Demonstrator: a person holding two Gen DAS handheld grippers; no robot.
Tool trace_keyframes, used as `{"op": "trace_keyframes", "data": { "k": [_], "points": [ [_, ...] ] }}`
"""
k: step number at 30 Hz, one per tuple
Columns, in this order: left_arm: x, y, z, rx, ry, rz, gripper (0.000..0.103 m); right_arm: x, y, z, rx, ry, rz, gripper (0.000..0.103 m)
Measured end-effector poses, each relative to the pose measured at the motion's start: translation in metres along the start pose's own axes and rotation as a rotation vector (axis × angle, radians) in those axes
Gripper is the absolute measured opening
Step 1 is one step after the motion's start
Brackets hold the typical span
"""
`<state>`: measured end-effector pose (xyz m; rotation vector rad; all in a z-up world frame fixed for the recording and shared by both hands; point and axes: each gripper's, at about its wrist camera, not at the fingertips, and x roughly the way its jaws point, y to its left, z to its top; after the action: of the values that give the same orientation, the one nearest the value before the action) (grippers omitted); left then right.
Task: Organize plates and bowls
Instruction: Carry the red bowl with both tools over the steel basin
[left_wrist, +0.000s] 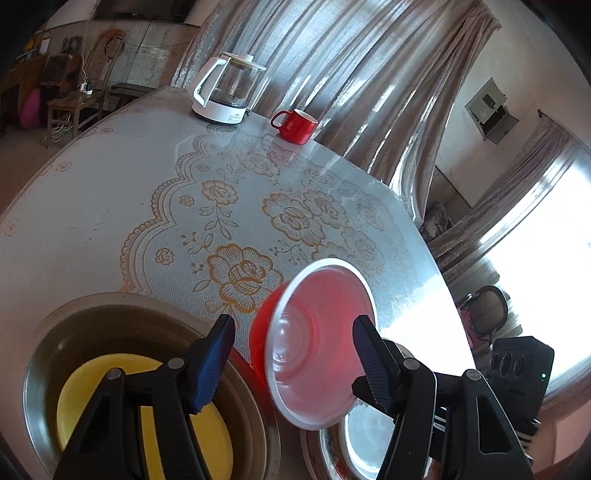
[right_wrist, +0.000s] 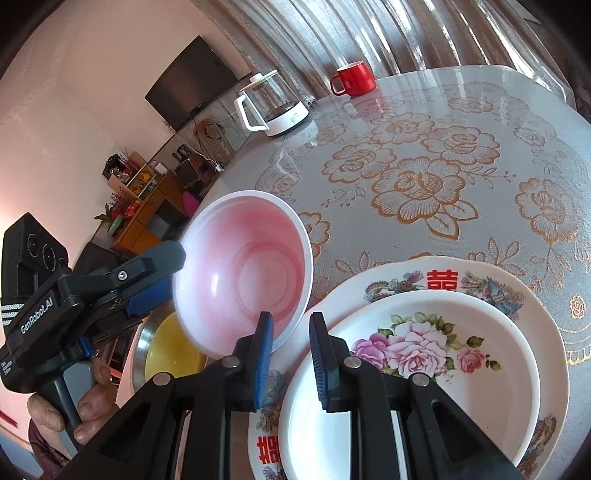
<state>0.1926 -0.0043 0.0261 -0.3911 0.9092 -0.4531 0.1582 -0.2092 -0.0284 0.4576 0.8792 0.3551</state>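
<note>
A red bowl with a white inside (left_wrist: 314, 343) hangs tilted above the table; it also shows in the right wrist view (right_wrist: 243, 273). My left gripper (left_wrist: 295, 358) is open around it, with the bowl between its fingers; contact is unclear. Seen from the right, the left gripper (right_wrist: 147, 277) sits at the bowl's left rim. My right gripper (right_wrist: 290, 354) is open by the bowl's lower rim, above a flowered white plate (right_wrist: 424, 358) stacked on a larger patterned plate (right_wrist: 480, 280). A yellow plate (left_wrist: 92, 402) lies in a metal basin (left_wrist: 48, 354).
A glass kettle on a white base (left_wrist: 229, 88) and a red mug (left_wrist: 295, 125) stand at the table's far edge by the curtain. The table carries a lace-pattern cloth (left_wrist: 240, 206). A person's hand (right_wrist: 85, 402) holds the left gripper's handle.
</note>
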Motion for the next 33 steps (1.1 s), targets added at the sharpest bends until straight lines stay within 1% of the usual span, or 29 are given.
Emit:
{"op": "trace_keyframes", "data": {
  "k": [1, 2, 4, 6, 7, 9, 11, 15, 18, 24, 28, 33],
  "points": [
    [0.005, 0.001, 0.001, -0.008, 0.013, -0.006, 0.062, 0.0, 0.0, -0.001, 0.002, 0.001, -0.003, 0.019],
    [0.009, 0.001, 0.002, -0.013, 0.031, -0.021, 0.055, 0.001, -0.001, -0.001, 0.004, 0.004, -0.006, 0.019],
    [0.011, -0.003, 0.001, 0.007, 0.03, -0.033, 0.051, 0.002, -0.003, -0.001, 0.01, 0.009, -0.011, 0.019],
    [0.012, -0.01, -0.002, 0.049, 0.034, -0.043, 0.035, 0.003, -0.005, -0.001, 0.013, 0.01, -0.012, 0.019],
    [0.013, -0.012, -0.003, 0.056, 0.045, -0.05, 0.034, 0.002, -0.006, -0.001, 0.015, 0.01, -0.011, 0.019],
    [0.013, -0.014, -0.008, 0.072, 0.047, -0.038, 0.031, 0.003, -0.007, -0.001, 0.018, 0.012, -0.011, 0.019],
    [0.011, -0.015, -0.012, 0.093, 0.046, -0.028, 0.03, 0.003, -0.008, -0.001, 0.024, 0.006, 0.0, 0.019],
    [0.008, -0.01, -0.015, 0.069, 0.05, -0.04, 0.03, 0.002, -0.009, -0.003, 0.023, 0.004, 0.007, 0.019],
    [0.002, -0.011, -0.02, 0.071, 0.041, -0.028, 0.03, 0.0, -0.005, -0.005, 0.014, 0.003, 0.014, 0.019],
    [-0.016, -0.022, -0.033, 0.145, -0.006, 0.023, 0.03, -0.007, 0.002, -0.008, 0.007, -0.009, 0.033, 0.019],
    [-0.026, -0.022, -0.04, 0.16, -0.027, 0.046, 0.03, -0.013, 0.01, -0.01, -0.009, -0.019, 0.044, 0.019],
    [-0.038, -0.017, -0.047, 0.16, -0.051, 0.051, 0.03, -0.015, 0.02, -0.014, -0.031, -0.017, 0.06, 0.019]
  ]
}}
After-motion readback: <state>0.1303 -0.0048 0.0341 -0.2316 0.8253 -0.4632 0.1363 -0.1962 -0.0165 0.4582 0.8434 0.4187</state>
